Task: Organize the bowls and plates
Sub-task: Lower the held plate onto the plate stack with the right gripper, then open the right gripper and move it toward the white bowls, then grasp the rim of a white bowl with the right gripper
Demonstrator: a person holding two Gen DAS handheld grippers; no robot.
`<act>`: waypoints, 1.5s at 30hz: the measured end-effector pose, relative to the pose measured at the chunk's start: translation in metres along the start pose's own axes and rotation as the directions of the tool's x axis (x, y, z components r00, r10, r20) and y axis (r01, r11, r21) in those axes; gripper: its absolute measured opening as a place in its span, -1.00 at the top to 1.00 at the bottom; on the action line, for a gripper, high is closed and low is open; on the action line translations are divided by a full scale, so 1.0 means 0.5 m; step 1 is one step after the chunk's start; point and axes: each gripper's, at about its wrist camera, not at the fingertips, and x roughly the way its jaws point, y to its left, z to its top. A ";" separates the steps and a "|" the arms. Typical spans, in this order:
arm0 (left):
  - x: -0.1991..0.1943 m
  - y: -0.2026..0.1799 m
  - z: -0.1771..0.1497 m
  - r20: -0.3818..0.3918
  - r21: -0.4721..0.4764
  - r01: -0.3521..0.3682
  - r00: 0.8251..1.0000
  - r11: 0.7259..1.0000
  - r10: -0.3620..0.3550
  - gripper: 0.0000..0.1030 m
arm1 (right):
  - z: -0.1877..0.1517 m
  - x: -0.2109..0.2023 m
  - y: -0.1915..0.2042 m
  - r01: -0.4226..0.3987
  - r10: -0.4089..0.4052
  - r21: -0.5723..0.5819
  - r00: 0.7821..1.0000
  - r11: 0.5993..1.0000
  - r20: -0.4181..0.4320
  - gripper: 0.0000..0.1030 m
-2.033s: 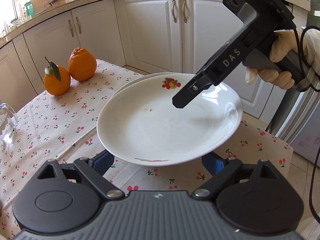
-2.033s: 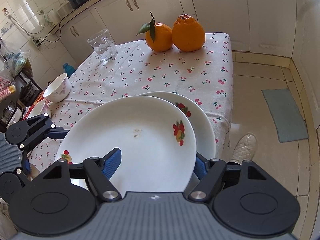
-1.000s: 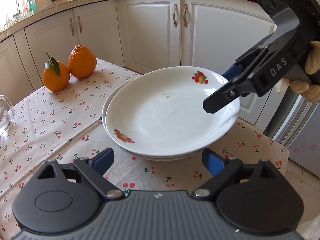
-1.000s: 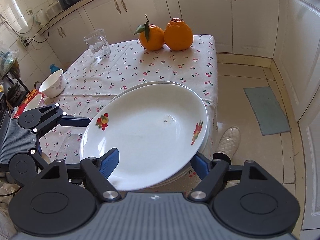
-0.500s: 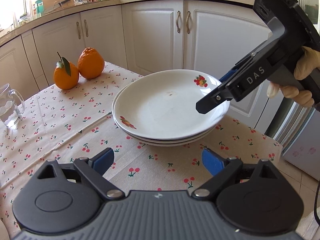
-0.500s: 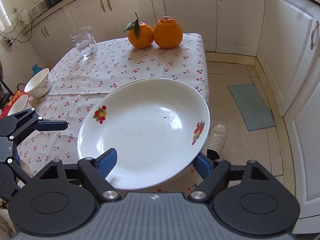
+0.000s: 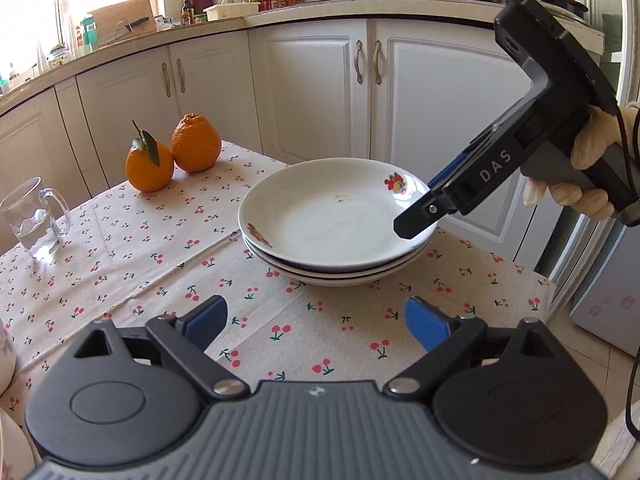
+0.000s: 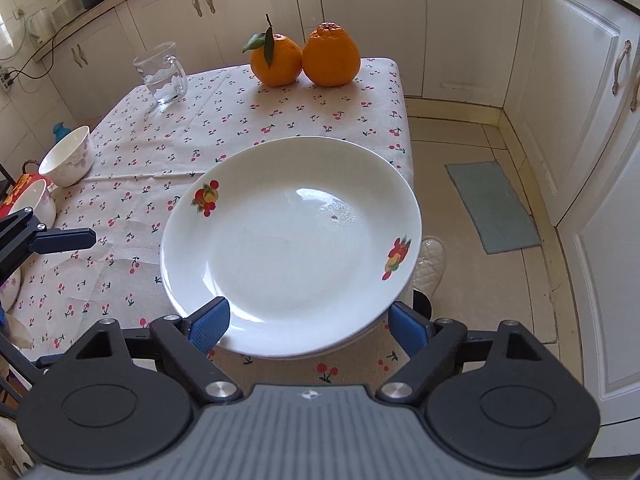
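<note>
A stack of white plates [image 7: 332,228] with fruit prints rests near the corner of the cherry-print table [image 7: 132,248]. In the right wrist view the top plate [image 8: 288,248] fills the middle. My right gripper [image 8: 308,320] hangs over the plate's near rim, its jaws opening, with the blue pads [image 8: 208,322] standing apart on either side of the rim. In the left wrist view the right gripper [image 7: 424,216] shows as a black tool held by a gloved hand [image 7: 580,184]. My left gripper [image 7: 316,316] is open and empty, short of the stack.
Two oranges [image 8: 304,60] and a glass mug [image 8: 162,74] stand at the table's far side. Two white bowls [image 8: 66,158] sit at the left edge, near the left gripper's finger [image 8: 60,238]. White cabinets [image 7: 320,92] stand beyond the table; the floor has a grey mat [image 8: 492,204].
The top plate came down onto the stack and now lies flat. The right gripper's pads have spread wider. The left gripper has drawn back from the plates.
</note>
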 end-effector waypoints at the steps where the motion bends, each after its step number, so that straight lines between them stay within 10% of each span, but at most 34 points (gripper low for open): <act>1: -0.004 -0.001 -0.002 0.002 0.000 -0.001 1.000 1.000 0.001 -0.86 | -0.002 -0.005 0.003 -0.009 0.009 -0.002 1.000 1.000 0.009 -0.87; 27: -0.194 0.044 -0.127 0.024 -0.136 -0.174 0.984 0.975 0.179 -0.86 | -0.083 -0.052 0.282 0.086 -0.035 -0.190 0.966 0.978 0.256 -1.00; 45: -0.377 0.157 -0.293 -0.069 -0.238 -0.435 0.900 0.868 0.431 -0.86 | -0.032 -0.007 0.539 -0.175 0.276 -0.482 0.950 0.858 0.147 -1.00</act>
